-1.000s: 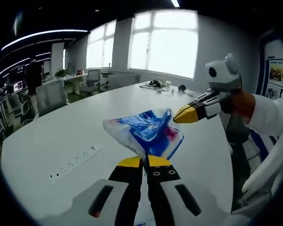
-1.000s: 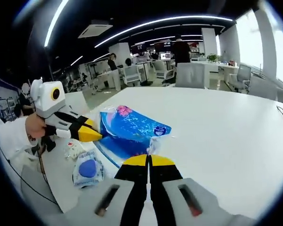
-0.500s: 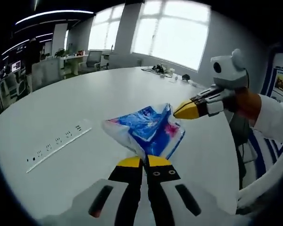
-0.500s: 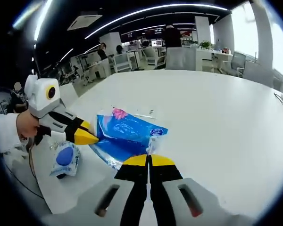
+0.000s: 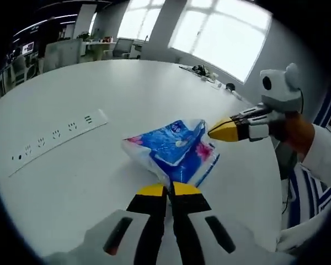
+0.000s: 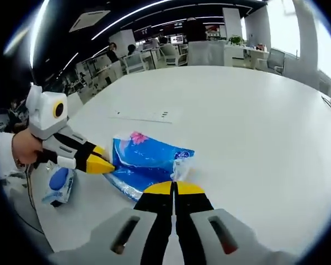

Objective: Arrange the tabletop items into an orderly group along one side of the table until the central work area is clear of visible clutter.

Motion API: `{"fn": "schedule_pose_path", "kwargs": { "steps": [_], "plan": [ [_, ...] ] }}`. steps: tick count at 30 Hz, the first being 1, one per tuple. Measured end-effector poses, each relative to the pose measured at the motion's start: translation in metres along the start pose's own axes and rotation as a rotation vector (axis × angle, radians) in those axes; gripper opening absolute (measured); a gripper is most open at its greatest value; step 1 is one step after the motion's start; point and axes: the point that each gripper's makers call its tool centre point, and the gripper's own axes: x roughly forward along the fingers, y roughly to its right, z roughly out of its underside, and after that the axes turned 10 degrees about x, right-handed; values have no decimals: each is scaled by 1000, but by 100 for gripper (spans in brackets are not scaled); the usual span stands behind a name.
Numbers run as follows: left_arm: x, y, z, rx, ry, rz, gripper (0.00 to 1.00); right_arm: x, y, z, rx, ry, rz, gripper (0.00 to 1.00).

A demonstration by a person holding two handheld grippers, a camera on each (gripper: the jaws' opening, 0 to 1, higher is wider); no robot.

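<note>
Task looks early/mid, judging from layout: the blue plastic pack (image 5: 174,152) is held by both grippers above the counter (image 5: 71,182), not yet parked w/ a group. One small blue-and-white packet (image 6: 58,185) already lies close to the near counter edge in right gripper view, just beside the left gripper's hand, so that edge is prob the collecting side. Left to do: set the pack down by that packet, then deal w/ whatever else is on the counter.

Near: left gripper (image 5: 169,190) fingers pressed together, no gap visible, pinching the crumpled clear end of the pack right at the yellow tips. Right gripper (image 6: 174,189) same, fingers closed on the opposite end's clear film, tips touching it. In each view the other gripper comes in from the side w/ its yellow tip at the pack's far end. Pack stretches between the two grips, sagging a bit, seems just off or barely brushing the counter; can't tell which.

Mid: white power strip (image 5: 58,141) flat on the counter, well apart from the pack, toward the counter's middle.

Far: cables and small dark items (image 5: 201,72) near the far counter edge by the windows; too small to identify. Office chairs and desks beyond.
</note>
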Motion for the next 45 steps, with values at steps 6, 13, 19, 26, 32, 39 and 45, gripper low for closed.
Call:
{"fn": "schedule_pose_path", "kwargs": {
  "steps": [6,13,19,26,32,39,45],
  "plan": [
    [9,-2,7,-41,-22,-8,0,6,8,6,12,-12,7,0],
    [17,1,16,-36,-52,-10,1,14,15,16,18,-26,10,0],
    [18,4,20,-28,-68,-7,3,13,19,21,35,-32,14,0],
    [20,4,25,-16,-94,-5,5,17,24,24,17,-41,23,0],
    [18,1,25,-18,-97,-9,9,18,25,23,7,-43,31,0],
    [14,1,17,-17,-80,-5,15,19,26,24,6,-47,43,2],
    [7,1,17,-4,-79,-10,19,17,28,24,13,-38,59,11]
  ]
}}
